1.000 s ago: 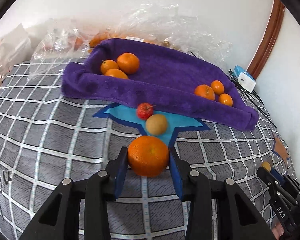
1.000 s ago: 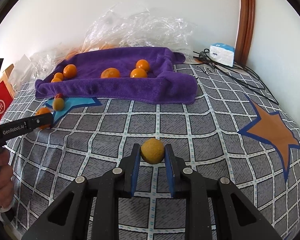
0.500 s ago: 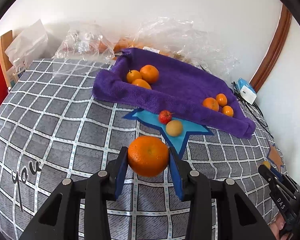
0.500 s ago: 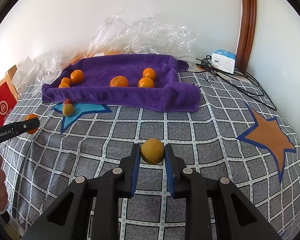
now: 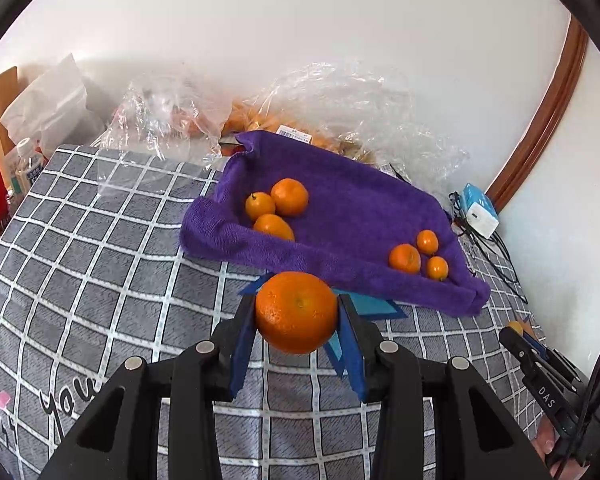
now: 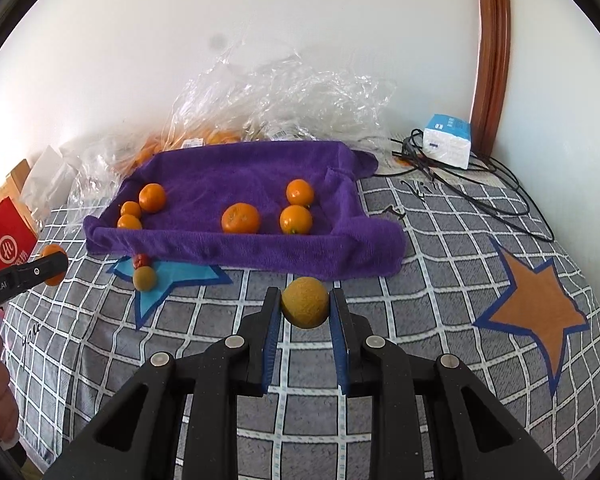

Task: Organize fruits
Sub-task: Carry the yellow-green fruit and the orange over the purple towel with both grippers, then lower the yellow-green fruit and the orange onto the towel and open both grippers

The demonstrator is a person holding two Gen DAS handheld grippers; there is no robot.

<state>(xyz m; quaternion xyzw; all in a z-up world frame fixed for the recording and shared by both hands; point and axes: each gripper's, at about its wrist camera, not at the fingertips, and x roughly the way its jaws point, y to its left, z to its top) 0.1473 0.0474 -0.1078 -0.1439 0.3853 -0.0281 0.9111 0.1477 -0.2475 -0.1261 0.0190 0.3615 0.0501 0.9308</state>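
Left hand-held gripper (image 5: 297, 322) is clamped on a large orange (image 5: 296, 312), held off the checked bedspread (image 5: 100, 280) just in front of the purple towel (image 5: 352, 216). Right hand-held gripper (image 6: 305, 316) is pinched on a small yellow-brown fruit (image 6: 305, 307), also lifted clear, near the towel's front edge. Towel holds two groups of three small oranges, left (image 5: 276, 208) and right (image 5: 418, 256); a red fruit (image 6: 141, 260) and another yellow-brown one (image 6: 144, 278) touch each other on the blue star patch (image 6: 180, 276).
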